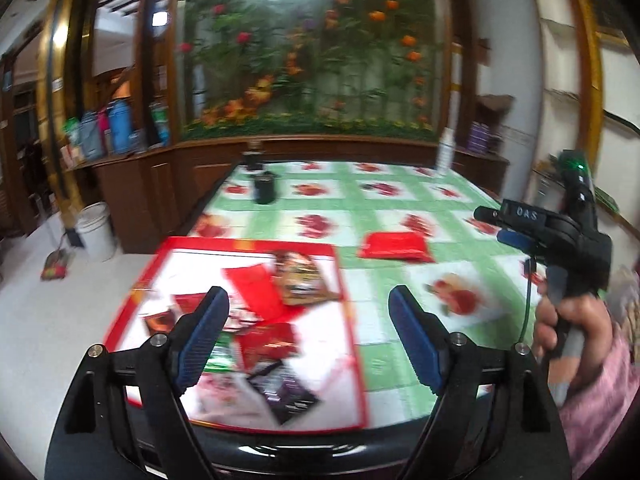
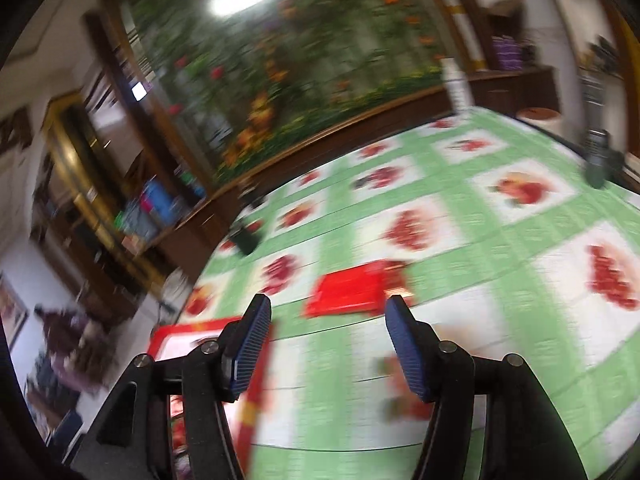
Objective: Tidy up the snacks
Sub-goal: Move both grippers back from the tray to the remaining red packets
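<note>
Above red tray [image 1: 256, 242] | left tongs [image 1: 308, 300] spread, empty | right tongs [image 2: 326, 310] tilted, spread, empty

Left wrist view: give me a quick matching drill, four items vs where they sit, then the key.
Items
1. flat red snack packet
2. dark purple snack packet
3. black cylindrical container
4. white plastic bucket

Places
A. on the floor beside the wooden cabinet
B. inside the red-rimmed white tray, near corner
C. on the green checked tablecloth, outside the tray
D. far left end of the table, standing upright

Pairs: 1-C, 2-B, 3-D, 4-A
</note>
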